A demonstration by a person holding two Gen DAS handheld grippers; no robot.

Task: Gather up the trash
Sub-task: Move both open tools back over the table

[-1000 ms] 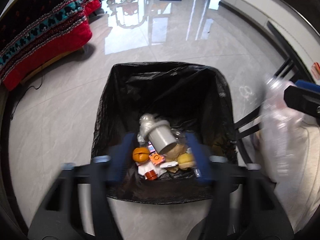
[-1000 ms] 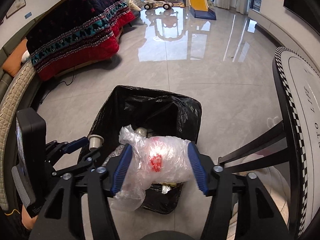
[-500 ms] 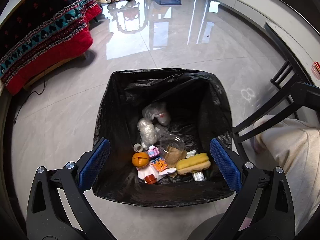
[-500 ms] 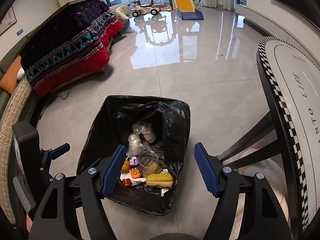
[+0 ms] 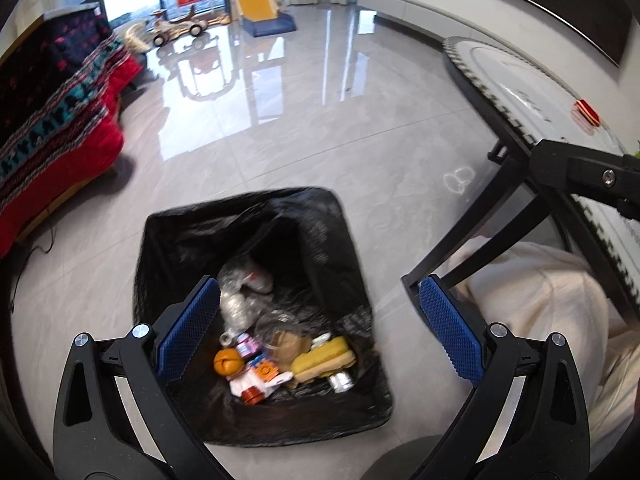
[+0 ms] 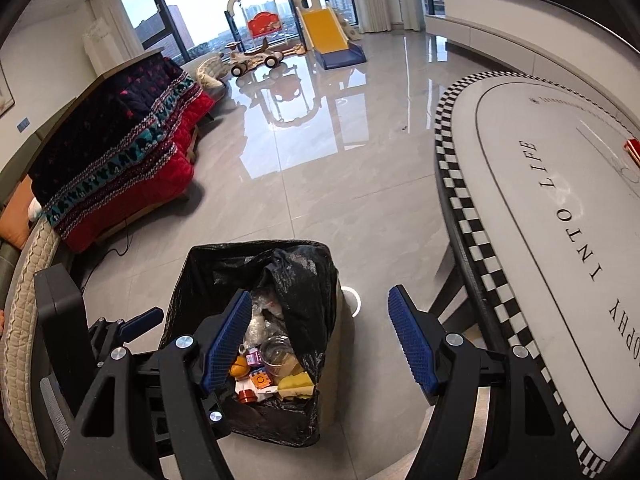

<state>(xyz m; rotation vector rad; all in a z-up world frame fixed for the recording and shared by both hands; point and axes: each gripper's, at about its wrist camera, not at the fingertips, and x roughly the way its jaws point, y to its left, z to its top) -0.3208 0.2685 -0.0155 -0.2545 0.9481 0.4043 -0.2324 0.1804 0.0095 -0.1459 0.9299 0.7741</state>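
A bin lined with a black bag [image 5: 192, 240] [image 6: 208, 272] stands on the grey floor. Inside lie an orange [image 5: 227, 361] [image 6: 238, 368], a yellow sponge [image 5: 324, 360] [image 6: 296, 385], a clear cup [image 5: 280, 336] [image 6: 276, 354], crumpled clear plastic [image 5: 240, 292] and small wrappers. My left gripper [image 5: 316, 330] hangs open above the bin with nothing between its blue pads. My right gripper [image 6: 320, 338] is also open and empty, over the bin's right rim. The left gripper [image 6: 132, 326] shows at the lower left of the right wrist view.
A round white table with a checkered rim [image 6: 560, 208] [image 5: 520, 92] stands on the right, a small red item [image 6: 632, 148] [image 5: 586, 112] on it. Dark chair legs [image 5: 472, 236] and a person's pale trouser leg [image 5: 552, 304] are beside the bin. A blanket-covered sofa [image 6: 120, 144] lies on the left.
My right gripper let go of the clear plastic bag, which now lies in the bin. The grey cup left my left gripper and fell in. Both grippers rose and drew back.
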